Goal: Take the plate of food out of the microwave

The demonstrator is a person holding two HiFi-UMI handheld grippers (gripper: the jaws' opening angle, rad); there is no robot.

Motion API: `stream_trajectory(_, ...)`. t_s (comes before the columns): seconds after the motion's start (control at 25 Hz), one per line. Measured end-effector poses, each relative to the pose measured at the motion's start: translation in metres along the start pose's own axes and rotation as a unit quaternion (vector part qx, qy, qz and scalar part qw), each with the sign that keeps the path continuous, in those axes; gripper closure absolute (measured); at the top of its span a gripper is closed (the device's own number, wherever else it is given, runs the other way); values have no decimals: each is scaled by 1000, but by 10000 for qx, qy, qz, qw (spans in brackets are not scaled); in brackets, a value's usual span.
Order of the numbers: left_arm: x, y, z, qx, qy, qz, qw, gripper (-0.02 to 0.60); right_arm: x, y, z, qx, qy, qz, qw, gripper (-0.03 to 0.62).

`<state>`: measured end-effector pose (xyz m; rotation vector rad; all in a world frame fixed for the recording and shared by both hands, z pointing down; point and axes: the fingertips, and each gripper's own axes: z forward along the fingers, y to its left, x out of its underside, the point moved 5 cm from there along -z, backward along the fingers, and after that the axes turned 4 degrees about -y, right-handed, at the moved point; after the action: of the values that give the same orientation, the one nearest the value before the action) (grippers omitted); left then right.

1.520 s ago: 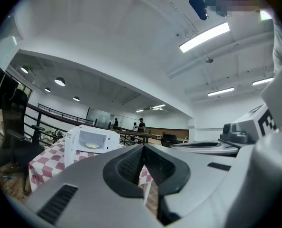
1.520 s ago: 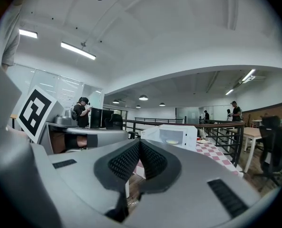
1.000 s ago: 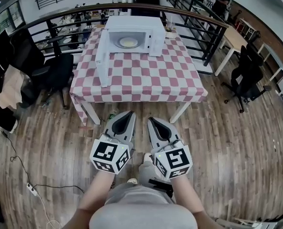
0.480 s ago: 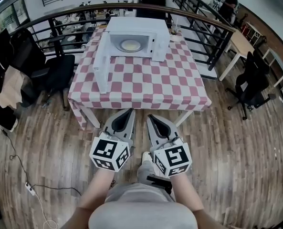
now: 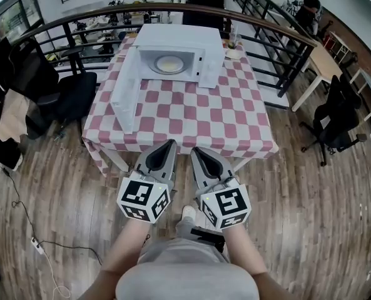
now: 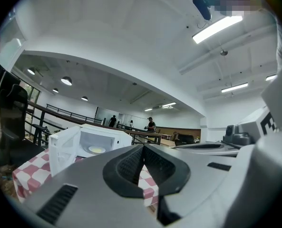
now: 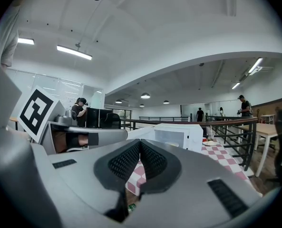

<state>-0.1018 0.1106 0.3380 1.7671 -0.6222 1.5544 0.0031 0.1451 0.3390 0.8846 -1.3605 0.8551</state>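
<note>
Left hand-held gripper (image 5: 170, 144) and right hand-held gripper (image 5: 195, 150) are pressed together, empty, held low, likely because the plate (image 5: 168, 62) sits far off inside the open microwave (image 5: 180, 39) on the counter (image 5: 198, 120).

Head view looks steeply down from above you. Your gripper views sit low, face forward, and share the far-off microwave (image 5: 184, 41).

Checkered table (image 5: 191, 114), black office chair (image 5: 338, 114)

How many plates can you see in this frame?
2. One plate sits inside the open microwave; a small plate lies on the table to its right. Others may be hidden.
</note>
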Motion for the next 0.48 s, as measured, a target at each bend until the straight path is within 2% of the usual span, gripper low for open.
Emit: stream_trajectory(0.48, 0, 8, 85, -129, -8, 60, 9999, 579, 1, -74, 42, -180, -25, 49, 9998, 568)
